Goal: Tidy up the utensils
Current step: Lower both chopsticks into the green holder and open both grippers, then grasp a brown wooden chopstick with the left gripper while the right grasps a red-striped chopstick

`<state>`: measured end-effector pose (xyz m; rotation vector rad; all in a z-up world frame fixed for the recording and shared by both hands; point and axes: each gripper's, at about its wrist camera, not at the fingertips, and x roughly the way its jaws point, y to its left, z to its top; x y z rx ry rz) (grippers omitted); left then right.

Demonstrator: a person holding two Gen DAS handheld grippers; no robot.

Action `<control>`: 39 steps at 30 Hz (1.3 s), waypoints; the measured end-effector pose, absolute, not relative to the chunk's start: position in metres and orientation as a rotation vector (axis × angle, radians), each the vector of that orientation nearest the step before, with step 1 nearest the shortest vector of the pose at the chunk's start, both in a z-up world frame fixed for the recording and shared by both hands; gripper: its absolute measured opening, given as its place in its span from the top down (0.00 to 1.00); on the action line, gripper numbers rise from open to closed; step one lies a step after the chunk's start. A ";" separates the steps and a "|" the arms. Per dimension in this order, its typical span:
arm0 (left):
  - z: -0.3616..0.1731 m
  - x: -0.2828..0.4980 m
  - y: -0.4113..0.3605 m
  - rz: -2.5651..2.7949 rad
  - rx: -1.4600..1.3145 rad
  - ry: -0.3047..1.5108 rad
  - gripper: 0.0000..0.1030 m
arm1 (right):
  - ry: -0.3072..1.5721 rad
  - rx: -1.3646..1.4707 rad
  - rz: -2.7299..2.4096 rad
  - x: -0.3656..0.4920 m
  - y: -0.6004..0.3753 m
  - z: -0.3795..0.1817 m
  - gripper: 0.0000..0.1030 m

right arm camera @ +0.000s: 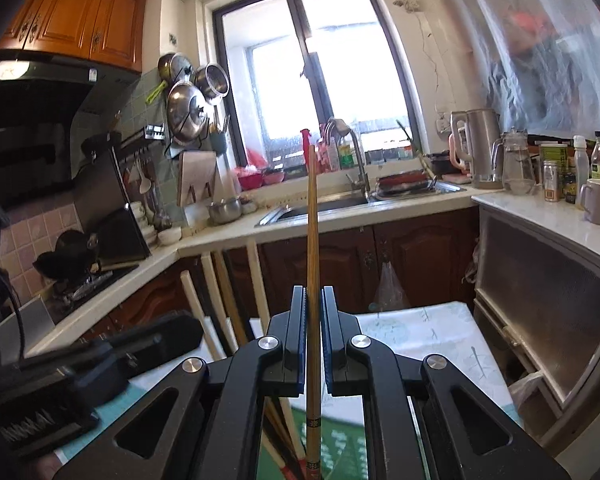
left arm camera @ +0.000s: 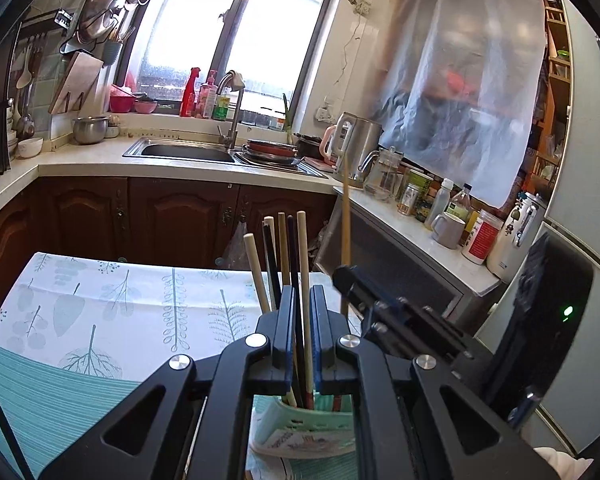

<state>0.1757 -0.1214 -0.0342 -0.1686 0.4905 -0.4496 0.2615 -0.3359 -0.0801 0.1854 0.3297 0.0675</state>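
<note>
Right wrist view, nearest: the right gripper has its jaws closed on a single upright chopstick, bamboo-coloured, whose patterned lower end hangs below the fingers and whose top rises in front of the window. Left wrist view, nearest: the left gripper has its jaws nearly shut around one pale chopstick of the bundle; whether the pads press on it cannot be told. The bundle stands in a pale green holder below the fingers, the sticks fanning slightly above them. The right gripper enters this view from the right, just beside the holder, with its chopstick standing upright. The holder rests on a table covered by a cloth printed with leaves and trees. Beyond the table: dark wood cabinets, a pale counter with a steel sink and tap, stacked pans beside it. On the side counter stand a kettle, a glass jug, bottles and a mug. Farthest: pot lids hung beside the window
</note>
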 end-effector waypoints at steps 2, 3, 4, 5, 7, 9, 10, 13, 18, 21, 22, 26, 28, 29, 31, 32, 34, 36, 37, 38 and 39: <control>-0.035 0.170 -0.118 -0.452 -0.166 0.502 0.96 | 0.353 0.187 0.072 0.255 -0.333 -0.093 0.94; -0.036 0.168 -0.116 -0.454 -0.166 0.508 0.95 | 0.361 0.190 0.075 0.250 -0.332 -0.100 0.94; -0.038 0.166 -0.113 -0.454 -0.167 0.520 0.95 | 0.351 0.190 0.075 0.244 -0.331 -0.104 0.94; -0.039 0.164 -0.110 -0.454 -0.171 0.532 0.95 | 0.349 0.189 0.076 0.238 -0.330 -0.107 0.94; -0.042 0.162 -0.105 -0.451 -0.179 0.554 0.95 | 0.370 0.201 0.093 0.229 -0.331 -0.110 0.94; -0.046 0.160 -0.099 -0.443 -0.186 0.575 0.95 | 0.387 0.186 0.114 0.220 -0.327 -0.115 0.94; -0.047 0.159 -0.096 -0.439 -0.188 0.579 0.95 | 0.392 0.156 0.117 0.215 -0.323 -0.118 0.94; -0.052 0.157 -0.088 -0.424 -0.192 0.597 0.95 | 0.414 0.091 0.121 0.200 -0.312 -0.127 0.94; -0.068 0.161 -0.080 -0.401 -0.184 0.675 0.95 | 0.420 0.008 0.119 0.183 -0.291 -0.133 0.94; -0.082 0.166 -0.072 -0.378 -0.182 0.752 0.89 | 0.478 -0.016 0.123 0.184 -0.279 -0.138 0.94; -0.086 0.168 -0.069 -0.363 -0.184 0.781 0.82 | 0.490 -0.019 0.120 0.186 -0.276 -0.140 0.94; -0.101 0.173 -0.058 -0.324 -0.174 0.877 0.67 | 0.553 -0.001 0.128 0.193 -0.269 -0.141 0.91; -0.108 0.176 -0.053 -0.314 -0.175 0.922 0.58 | 0.575 0.016 0.128 0.196 -0.268 -0.138 0.82; -0.111 0.176 -0.051 -0.315 -0.174 0.942 0.55 | 0.574 0.021 0.124 0.193 -0.265 -0.139 0.79; -0.114 0.174 -0.050 -0.314 -0.167 0.967 0.55 | 0.568 0.027 0.114 0.200 -0.267 -0.124 0.72; -0.115 0.174 -0.048 -0.309 -0.153 0.981 0.55 | 0.565 0.032 0.117 0.196 -0.265 -0.124 0.71; -0.118 0.172 -0.047 -0.298 -0.131 1.004 0.55 | 0.574 0.038 0.117 0.191 -0.264 -0.116 0.71; -0.122 0.173 -0.044 -0.296 -0.120 1.045 0.55 | 0.589 0.042 0.114 0.185 -0.263 -0.107 0.71; -0.124 0.174 -0.043 -0.298 -0.119 1.067 0.55 | 0.603 0.047 0.118 0.181 -0.261 -0.106 0.71; -0.125 0.174 -0.042 -0.302 -0.117 1.089 0.55 | 0.614 0.053 0.125 0.178 -0.261 -0.103 0.71; -0.127 0.174 -0.041 -0.304 -0.113 1.110 0.55 | 0.630 0.060 0.131 0.173 -0.260 -0.101 0.71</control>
